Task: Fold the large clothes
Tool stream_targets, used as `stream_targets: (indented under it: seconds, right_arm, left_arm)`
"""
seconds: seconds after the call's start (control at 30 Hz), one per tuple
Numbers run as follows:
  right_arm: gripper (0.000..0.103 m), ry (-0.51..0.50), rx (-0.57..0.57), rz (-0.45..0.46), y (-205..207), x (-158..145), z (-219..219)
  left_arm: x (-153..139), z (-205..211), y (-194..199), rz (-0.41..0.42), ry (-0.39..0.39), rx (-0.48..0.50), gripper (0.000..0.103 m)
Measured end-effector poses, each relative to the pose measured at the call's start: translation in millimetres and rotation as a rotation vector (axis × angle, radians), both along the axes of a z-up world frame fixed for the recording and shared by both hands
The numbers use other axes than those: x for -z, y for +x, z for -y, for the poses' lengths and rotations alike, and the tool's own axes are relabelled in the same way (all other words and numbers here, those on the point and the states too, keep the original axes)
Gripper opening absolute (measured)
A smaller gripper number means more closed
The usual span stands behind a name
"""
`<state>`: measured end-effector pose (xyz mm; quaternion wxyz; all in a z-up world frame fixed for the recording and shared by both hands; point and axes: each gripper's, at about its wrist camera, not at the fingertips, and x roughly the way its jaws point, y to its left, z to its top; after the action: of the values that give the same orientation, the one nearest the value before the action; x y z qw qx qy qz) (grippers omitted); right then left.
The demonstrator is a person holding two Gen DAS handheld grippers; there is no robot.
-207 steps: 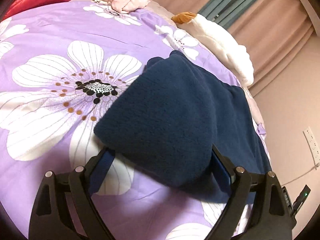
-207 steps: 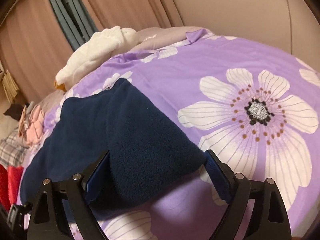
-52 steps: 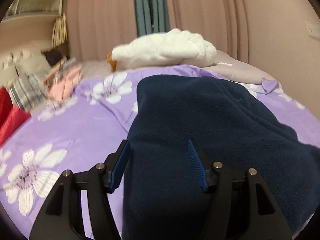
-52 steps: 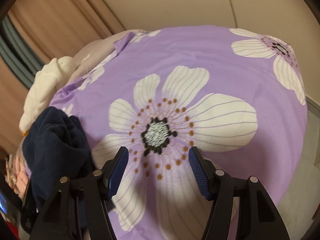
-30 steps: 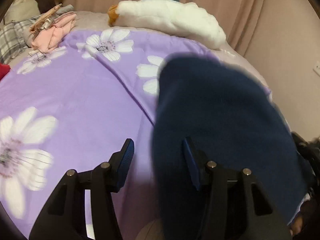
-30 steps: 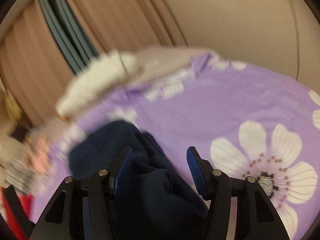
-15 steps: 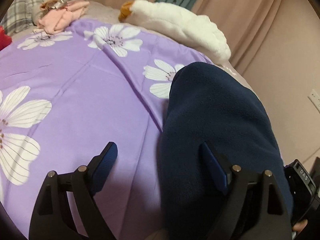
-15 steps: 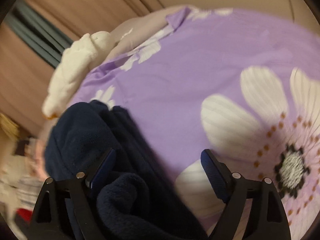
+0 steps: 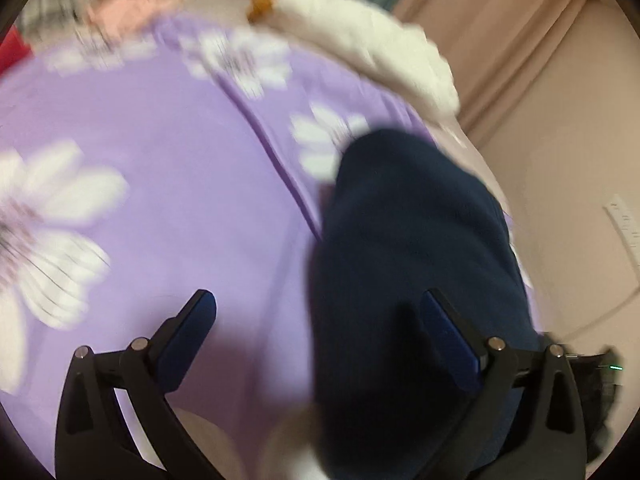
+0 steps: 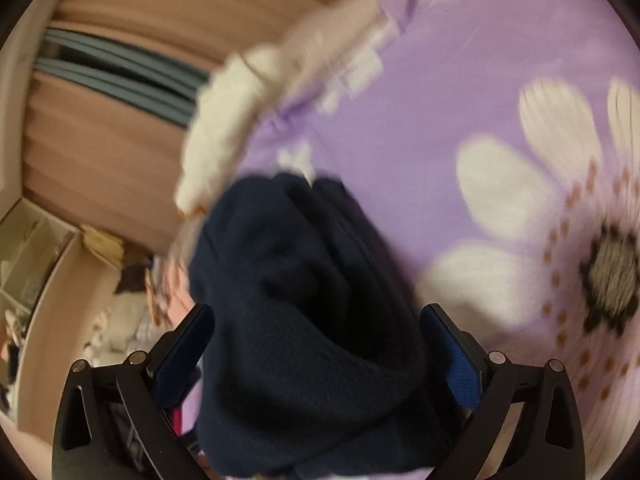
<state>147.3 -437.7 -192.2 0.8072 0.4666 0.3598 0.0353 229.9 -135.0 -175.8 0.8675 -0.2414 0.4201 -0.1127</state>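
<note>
Lying lengthwise away from camera, navy fleece garment (image 9: 416,248), purple bedspread (image 9: 180,200)

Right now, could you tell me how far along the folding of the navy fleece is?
The navy fleece lies doubled into a thick bundle on the purple bedspread. The left gripper and right gripper are opening, their pads clear of it. Squaring the loose, lumpy layers seems left.
</note>
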Motion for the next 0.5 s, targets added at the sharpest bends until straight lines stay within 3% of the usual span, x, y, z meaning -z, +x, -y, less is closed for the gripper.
stream_targets:
  seconds: [0.03, 0.13, 0.2, 0.27, 0.33, 0.47, 0.5]
  right_arm:
    - [0.102, 0.028, -0.009, -0.024, 3, 8, 1]
    - [0.102, 0.190, -0.013, -0.009, 3, 31, 13]
    - [0.102, 0.227, -0.050, 0.003, 5, 37, 16]
    - [0.102, 0.223, -0.084, 0.011, 10, 35, 12]
    - [0.102, 0.227, -0.102, 0.010, 15, 34, 8]
    - [0.102, 0.288, -0.195, -0.014, 32, 37, 2]
    - [0.103, 0.292, -0.209, -0.021, 36, 39, 1]
  left_arm:
    - [5, 2, 2, -0.019, -0.029, 0.011, 0.102]
    - [23, -1, 12, -0.070, -0.219, 0.043, 0.102]
    - [38, -1, 27, -0.149, -0.368, 0.113, 0.103]
    - [48, 6, 41, -0.221, -0.434, 0.190, 0.103]
    - [39, 9, 45, -0.181, -0.396, 0.194, 0.103]
    - [11, 43, 44, -0.021, -0.140, 0.229, 0.103]
    - [8, 50, 44, 0.005, -0.109, 0.235, 0.103]
